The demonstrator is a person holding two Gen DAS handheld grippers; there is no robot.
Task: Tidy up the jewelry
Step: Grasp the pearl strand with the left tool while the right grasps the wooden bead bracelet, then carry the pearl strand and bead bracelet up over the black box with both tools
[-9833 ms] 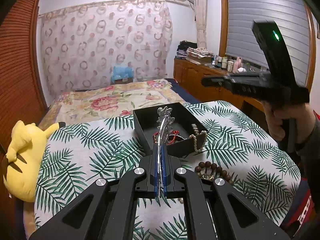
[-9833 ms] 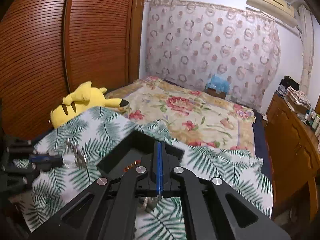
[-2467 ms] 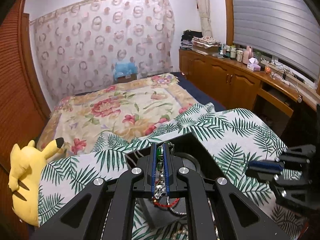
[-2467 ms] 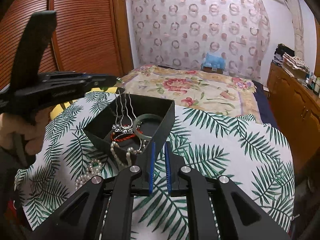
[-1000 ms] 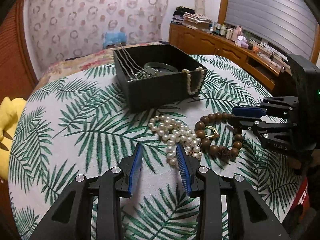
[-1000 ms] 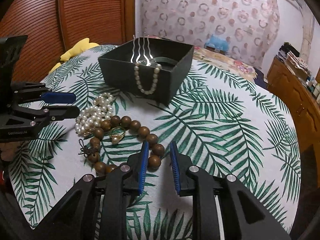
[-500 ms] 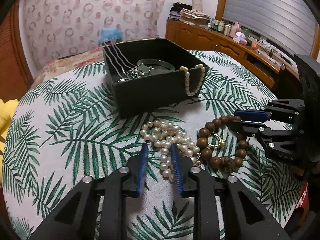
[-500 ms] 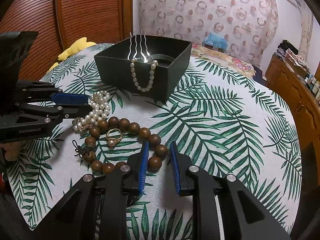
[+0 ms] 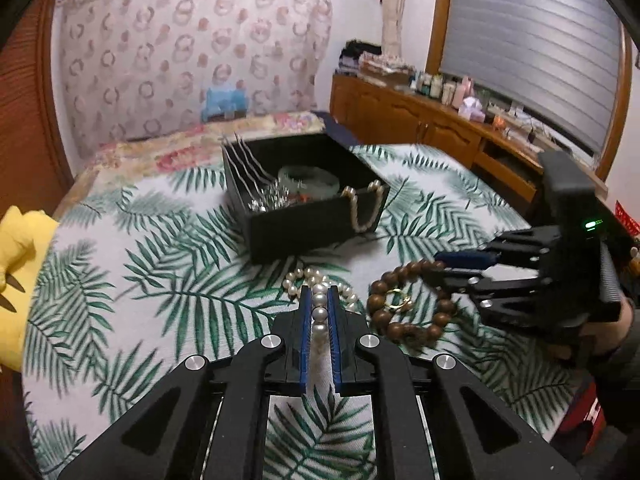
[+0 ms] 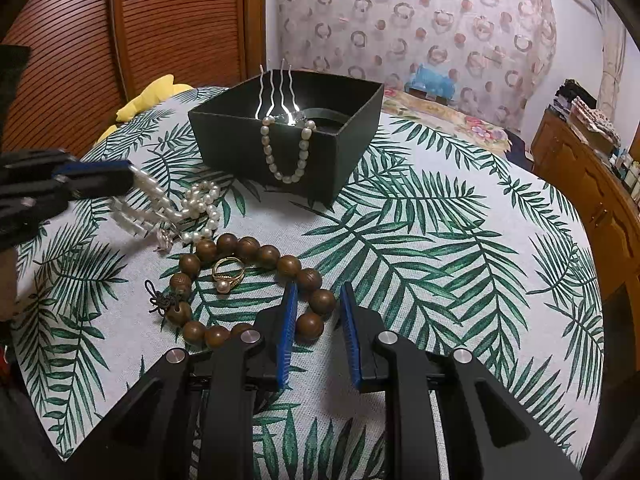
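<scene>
**Left gripper clamped on the pearls, right gripper spread over the wooden beads**

The left gripper (image 9: 319,312) has its two blue-padded fingers (image 9: 305,320) drawn close together on a white pearl strand (image 9: 319,300); a line of pearls runs up the narrow gap between the pads, and the rest of the strand trails ahead of the fingertips onto the palm-leaf printed tablecloth (image 9: 160,280). In the right wrist view the same strand (image 10: 192,204) stretches from those fingers, partly lifted and blurred, down to a loose heap on the cloth.

The right gripper (image 10: 318,300) is spread wide and holds nothing. A brown wooden bead bracelet (image 10: 248,248) lies flat on the cloth, and its near side passes between the two fingers, with a couple of beads sitting in the gap and the left finger (image 10: 288,320) just beside them. Whether either pad touches a bead cannot be told. Inside the bracelet's ring, ahead and to the left of the fingertips, lies a gold ring with a single pearl (image 10: 227,276).

Farther ahead of both grippers stands the open black square box (image 10: 248,156). A shorter pearl bracelet (image 10: 284,156) hangs over its near wall, silver wavy hairpins (image 10: 276,84) rise from inside, and a pale green bangle (image 9: 308,178) lies within.
</scene>
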